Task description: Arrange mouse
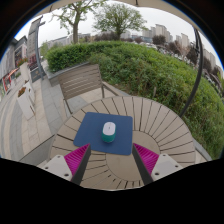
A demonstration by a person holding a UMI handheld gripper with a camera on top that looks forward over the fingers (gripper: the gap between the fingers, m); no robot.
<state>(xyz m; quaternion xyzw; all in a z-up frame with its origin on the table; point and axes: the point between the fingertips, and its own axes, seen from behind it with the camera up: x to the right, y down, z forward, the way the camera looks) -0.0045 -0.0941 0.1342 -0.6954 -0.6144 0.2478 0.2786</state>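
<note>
Open jaws with magenta pads (78,158) hover apart over a round slatted wooden desk (160,125); just ahead, a white mouse (109,130) rests on a blue mat (106,134).

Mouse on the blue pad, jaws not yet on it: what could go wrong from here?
1. The mouse is small and rounded; the gripper has its jaws open and short of it, so an off-centre close may squirt it sideways.
2. The mouse pad lies loose on the slatted round table; a push could drag the pad along.
3. A finger tip could catch in a slat gap.
</note>
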